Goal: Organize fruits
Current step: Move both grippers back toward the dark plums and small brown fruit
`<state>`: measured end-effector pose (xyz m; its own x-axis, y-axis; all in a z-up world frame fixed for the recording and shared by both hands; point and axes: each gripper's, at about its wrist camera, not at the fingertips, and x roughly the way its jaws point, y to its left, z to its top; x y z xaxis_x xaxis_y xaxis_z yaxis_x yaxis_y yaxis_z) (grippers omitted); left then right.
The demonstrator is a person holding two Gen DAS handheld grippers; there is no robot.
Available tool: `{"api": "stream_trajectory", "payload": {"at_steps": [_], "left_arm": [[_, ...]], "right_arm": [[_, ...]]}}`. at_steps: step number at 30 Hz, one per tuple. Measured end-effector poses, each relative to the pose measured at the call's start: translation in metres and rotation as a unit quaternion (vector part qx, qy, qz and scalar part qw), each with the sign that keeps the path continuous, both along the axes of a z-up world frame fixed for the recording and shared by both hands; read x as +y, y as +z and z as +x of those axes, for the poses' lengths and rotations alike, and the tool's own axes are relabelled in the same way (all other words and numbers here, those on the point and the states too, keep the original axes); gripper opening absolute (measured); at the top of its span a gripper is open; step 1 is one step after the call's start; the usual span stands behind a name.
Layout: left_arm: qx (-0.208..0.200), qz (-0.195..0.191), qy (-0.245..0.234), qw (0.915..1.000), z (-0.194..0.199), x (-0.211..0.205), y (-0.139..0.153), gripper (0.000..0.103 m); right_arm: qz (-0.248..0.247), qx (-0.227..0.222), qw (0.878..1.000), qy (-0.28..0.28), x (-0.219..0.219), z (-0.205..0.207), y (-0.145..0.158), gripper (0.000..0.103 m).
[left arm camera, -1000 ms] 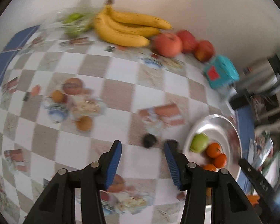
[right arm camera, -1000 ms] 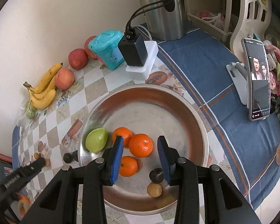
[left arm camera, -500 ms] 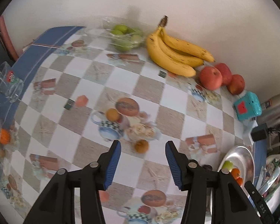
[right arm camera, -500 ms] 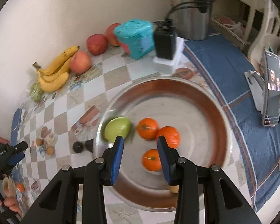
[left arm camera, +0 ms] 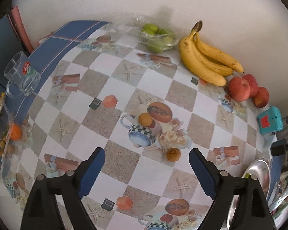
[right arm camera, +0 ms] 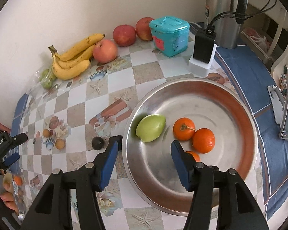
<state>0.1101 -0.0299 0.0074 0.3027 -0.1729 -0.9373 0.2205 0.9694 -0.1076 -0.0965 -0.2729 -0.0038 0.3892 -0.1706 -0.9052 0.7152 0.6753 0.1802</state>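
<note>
Both hand-held grippers, left (left arm camera: 146,167) and right (right arm camera: 144,159), have spread wide and empty, the left swung from the bowl (right arm camera: 247,134) toward two small brown fruits (left arm camera: 173,154) loose on the table (left arm camera: 153,80), likely next.

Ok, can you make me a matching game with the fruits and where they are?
Things:
1. green fruit
2. bananas
3. small brown fruit
4. dark round fruit

Places:
A. against the wall, beside a red apple
B. on the tablecloth, just outside the metal bowl's left rim
C. inside the metal bowl, next to the oranges
D. on the tablecloth, ahead of the open left gripper

Pairs: 1-C, 2-A, 3-D, 4-B
</note>
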Motion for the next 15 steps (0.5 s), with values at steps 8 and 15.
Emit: {"api": "stream_trajectory", "payload": {"at_steps": [8,15], "left_arm": [[0.029,0.034,0.012,0.9989,0.003,0.002,-0.032,0.103],[0.059,0.045,0.026,0.9969,0.003,0.004,-0.059,0.103]], "right_arm": [[0.011,0.030,0.999,0.010,0.006,0.011,-0.027,0.070],[0.012,0.049,0.998,0.021,0.011,0.016,-0.041,0.078]]}}
